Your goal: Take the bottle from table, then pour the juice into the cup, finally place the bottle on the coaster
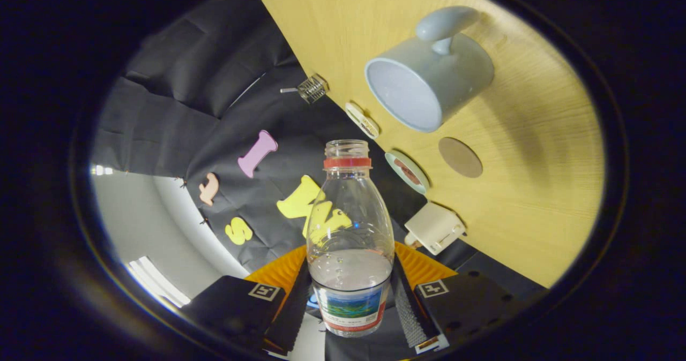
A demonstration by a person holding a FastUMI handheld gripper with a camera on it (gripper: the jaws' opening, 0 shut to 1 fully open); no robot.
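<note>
Pale wood-grain tabletop (536,136) tilts across the scene, carrying a smooth grey cup (429,82) at one o'clock and a flat round brown coaster (460,157) just below it. Both fingers (407,302) clamp the bottle's (348,227) labelled lower body; it juts forward, uncapped, roughly a third full of clear liquid. Thin clear plastic probably flexes and slips, so holding low on the label seems wisest
</note>
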